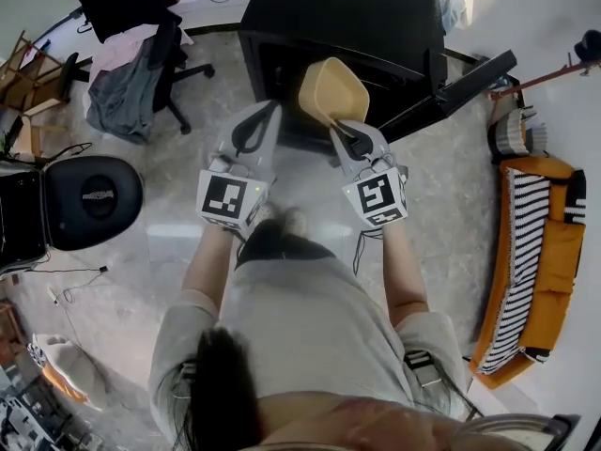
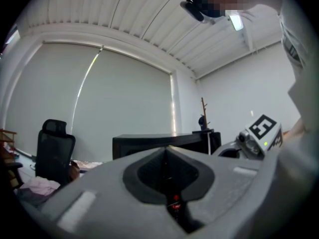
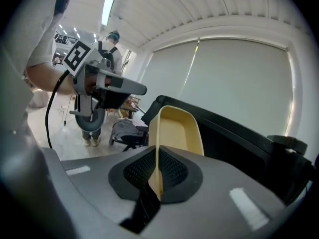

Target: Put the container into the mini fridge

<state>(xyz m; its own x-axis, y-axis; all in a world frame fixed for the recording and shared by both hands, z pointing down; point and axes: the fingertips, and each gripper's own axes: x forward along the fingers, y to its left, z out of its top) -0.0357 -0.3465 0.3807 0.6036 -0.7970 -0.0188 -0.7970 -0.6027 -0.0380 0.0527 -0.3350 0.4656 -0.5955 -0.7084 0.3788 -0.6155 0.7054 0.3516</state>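
Observation:
A pale yellow container hangs tilted on its side in front of the black mini fridge, whose door stands swung out to the right. My right gripper is shut on the container's rim; in the right gripper view the container stands edge-on between the jaws of the right gripper, with the fridge behind it. My left gripper is shut with nothing in it, level with the right one and left of the container. The left gripper points at the fridge from farther off.
A black office chair with clothes draped on it stands at the left of the fridge. A round black stool sits on the floor at far left. An orange striped sofa runs along the right. A coat stand rises behind the fridge.

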